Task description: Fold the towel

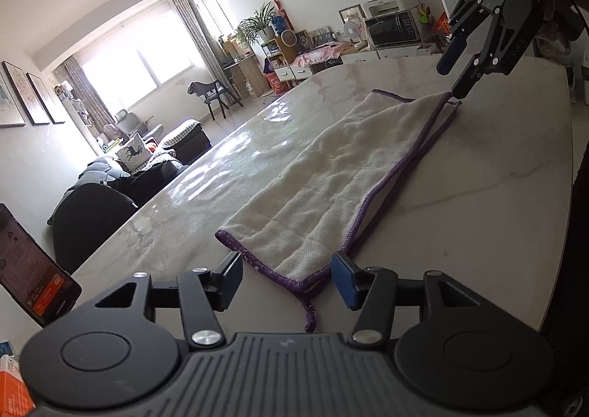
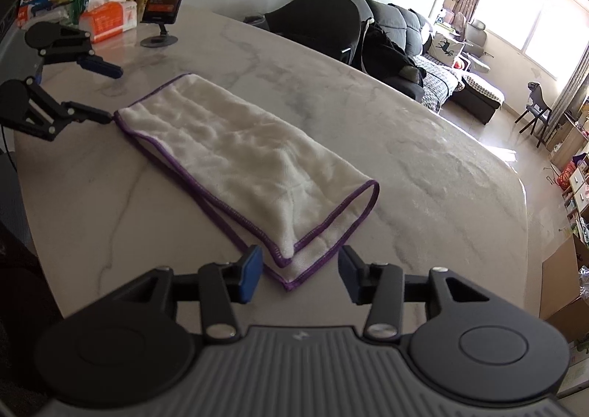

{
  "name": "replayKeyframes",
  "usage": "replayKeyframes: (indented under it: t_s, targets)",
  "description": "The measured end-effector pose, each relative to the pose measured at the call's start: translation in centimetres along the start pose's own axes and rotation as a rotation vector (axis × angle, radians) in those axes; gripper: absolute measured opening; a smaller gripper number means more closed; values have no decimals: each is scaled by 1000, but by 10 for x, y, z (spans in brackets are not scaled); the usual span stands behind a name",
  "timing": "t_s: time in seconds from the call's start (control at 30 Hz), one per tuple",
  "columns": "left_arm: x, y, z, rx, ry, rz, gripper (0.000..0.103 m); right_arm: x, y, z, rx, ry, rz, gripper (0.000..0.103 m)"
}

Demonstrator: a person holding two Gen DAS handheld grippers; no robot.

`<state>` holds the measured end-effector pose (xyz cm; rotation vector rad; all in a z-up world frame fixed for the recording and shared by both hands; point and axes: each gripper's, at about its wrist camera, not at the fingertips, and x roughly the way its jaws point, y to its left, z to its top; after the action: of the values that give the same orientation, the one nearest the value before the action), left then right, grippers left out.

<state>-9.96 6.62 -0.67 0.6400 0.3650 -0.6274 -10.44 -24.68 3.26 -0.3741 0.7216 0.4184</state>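
Left wrist view, from left to right: a phone on a stand (image 1: 29,269) sits at the lower left edge. At bottom centre the left gripper (image 1: 287,281) is released, its jaws spread wide, with the near short end of the towel (image 1: 331,177) lying between them on the table (image 1: 478,196). The towel is white with purple trim, already folded once into a long strip. Its long axis runs from bottom centre up toward the upper right of the frame. There the right gripper (image 1: 454,80) hangs over the far corner, jaws apart; one finger seems to touch the hem, but a grip cannot be confirmed.

Right wrist view, from left to right: the left gripper (image 2: 106,93) sits at the left edge by the strip's far end. The towel (image 2: 239,159) stretches from there down to bottom centre, where the right gripper (image 2: 300,271) is released, its jaws straddling the near corner.

Judgement: each gripper faces one short end, equally near, so the next fold would likely bring one end along the long axis onto the other.
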Motion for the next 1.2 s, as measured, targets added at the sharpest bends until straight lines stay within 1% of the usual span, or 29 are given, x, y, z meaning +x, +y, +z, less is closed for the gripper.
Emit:
replayKeyframes:
  t_s: [0.07, 0.13, 0.2, 0.27, 0.37, 0.47, 0.53, 0.6, 0.67, 0.73, 0.77, 0.8, 0.83, 0.9, 0.93, 1.0, 1.07, 1.13, 1.2]
  targets:
    - [1, 0, 7, -12, -23, -10, 55, 5, -7, 4, 38, 5, 8, 48]
    - [5, 1, 12, -17, -38, -17, 55, 11, -15, 8, 76, 10, 16, 43]
    - [9, 0, 18, -18, -47, -23, 54, 16, -22, 12, 113, 15, 24, 36]
    - [16, -4, 24, -10, -50, -26, 53, 22, -29, 16, 151, 20, 31, 31]
    - [25, -7, 31, -6, -54, -39, 52, 30, -37, 20, 195, 28, 43, 31]
    - [33, -10, 34, -29, -50, -63, 50, 37, -41, 22, 225, 35, 56, 31]
    - [39, -8, 35, -70, -39, -85, 48, 41, -44, 23, 245, 41, 64, 31]
    - [46, -4, 35, -123, -25, -109, 44, 46, -46, 23, 264, 46, 72, 31]
    - [50, 2, 32, -198, -7, -146, 40, 51, -49, 24, 284, 51, 80, 31]
    - [54, 5, 29, -249, 12, -179, 36, 56, -52, 25, 304, 57, 88, 31]
    - [55, 7, 28, -266, 24, -194, 32, 58, -53, 26, 314, 59, 92, 27]
    - [56, 8, 26, -278, 37, -208, 29, 60, -55, 26, 324, 62, 96, 14]
    - [58, 7, 24, -283, 49, -217, 28, 63, -56, 27, 334, 65, 100, 8]
    - [57, 9, 21, -300, 53, -227, 28, 67, -59, 27, 354, 70, 108, 2]
    - [56, 10, 19, -309, 52, -231, 28, 70, -60, 28, 363, 73, 113, 2]
    - [54, 12, 17, -321, 51, -242, 28, 66, -70, 33, 350, 65, 88, 2]
    - [53, 14, 15, -322, 50, -250, 28, 64, -71, 37, 333, 61, 67, 2]
    - [51, 16, 12, -318, 49, -258, 28, 66, -74, 39, 322, 71, 38, 2]
    - [52, 14, 13, -318, 50, -263, 28, 73, -77, 38, 309, 95, -11, 2]
